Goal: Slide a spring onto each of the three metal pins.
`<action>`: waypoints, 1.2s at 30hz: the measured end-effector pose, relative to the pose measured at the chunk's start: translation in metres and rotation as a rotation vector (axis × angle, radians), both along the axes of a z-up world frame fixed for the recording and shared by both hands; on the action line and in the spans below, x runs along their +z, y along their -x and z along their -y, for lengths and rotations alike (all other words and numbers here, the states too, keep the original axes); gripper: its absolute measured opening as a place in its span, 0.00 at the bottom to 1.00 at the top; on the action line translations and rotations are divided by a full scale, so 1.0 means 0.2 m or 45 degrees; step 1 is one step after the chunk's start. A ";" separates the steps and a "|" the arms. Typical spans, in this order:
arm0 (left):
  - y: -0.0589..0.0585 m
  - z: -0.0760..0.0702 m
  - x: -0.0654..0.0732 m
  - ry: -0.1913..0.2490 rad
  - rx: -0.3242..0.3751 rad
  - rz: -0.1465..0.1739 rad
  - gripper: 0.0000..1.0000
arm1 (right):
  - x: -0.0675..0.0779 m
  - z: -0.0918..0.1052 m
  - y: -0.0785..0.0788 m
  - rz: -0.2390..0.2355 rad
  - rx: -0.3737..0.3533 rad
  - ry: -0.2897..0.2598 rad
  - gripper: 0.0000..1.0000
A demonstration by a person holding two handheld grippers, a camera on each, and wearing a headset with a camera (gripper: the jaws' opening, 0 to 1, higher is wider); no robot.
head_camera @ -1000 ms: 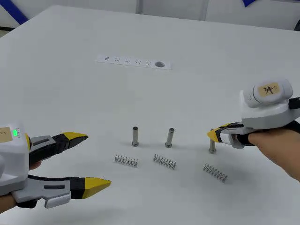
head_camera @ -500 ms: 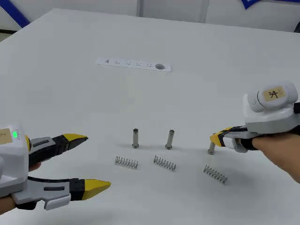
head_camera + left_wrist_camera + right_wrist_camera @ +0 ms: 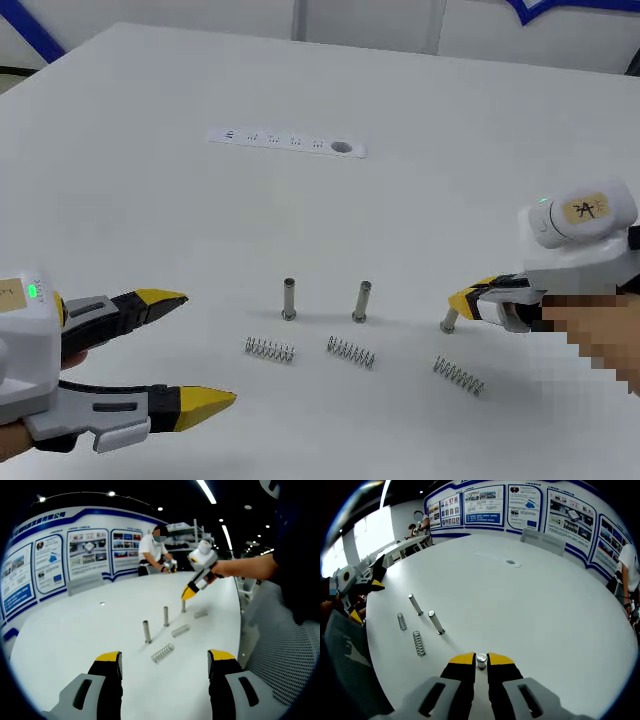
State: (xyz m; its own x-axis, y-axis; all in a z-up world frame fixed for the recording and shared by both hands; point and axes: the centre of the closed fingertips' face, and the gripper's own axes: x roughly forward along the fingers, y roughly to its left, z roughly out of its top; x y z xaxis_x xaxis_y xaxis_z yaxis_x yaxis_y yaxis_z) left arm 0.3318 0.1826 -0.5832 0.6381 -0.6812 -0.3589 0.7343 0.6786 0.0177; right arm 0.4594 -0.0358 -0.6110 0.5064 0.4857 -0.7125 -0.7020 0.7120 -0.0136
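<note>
The right gripper (image 3: 464,298), at the right of the head view, has its jaws closed on the top of the right pin (image 3: 448,322). The right gripper view shows the round pin head pinched between the two yellow tips. The pin appears to lean, with its foot on the white workbench (image 3: 130,220) and its top drawn toward the gripper. This hold is judged to steady or lift the pin so that a coil can be threaded over it.

The left gripper (image 3: 208,348), at the lower left of the frame, has its jaws spread wide and empty. It points toward the row of parts and is probably positioned to collect a spring.

The middle pin (image 3: 361,300) and left pin (image 3: 288,298) stand upright at centre frame, apart from each other. Both are short, polished metal cylinders. The left spring (image 3: 269,349), middle spring (image 3: 351,352) and right spring (image 3: 459,375) are thin open-wound wire coils. Each lies on its side just below its pin in the frame, and no spring is on a pin yet.

A white power strip (image 3: 287,141) lies at upper centre, well apart from the work.
</note>
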 end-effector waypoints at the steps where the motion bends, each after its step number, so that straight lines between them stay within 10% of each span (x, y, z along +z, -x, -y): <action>1: 0.00 0.00 0.00 0.000 -0.001 0.000 0.71 | 0.00 0.00 0.00 -0.003 0.002 -0.004 0.10; 36: -0.01 0.00 0.00 -0.002 -0.005 0.001 0.71 | -0.01 0.01 0.19 -0.046 0.091 -0.016 0.14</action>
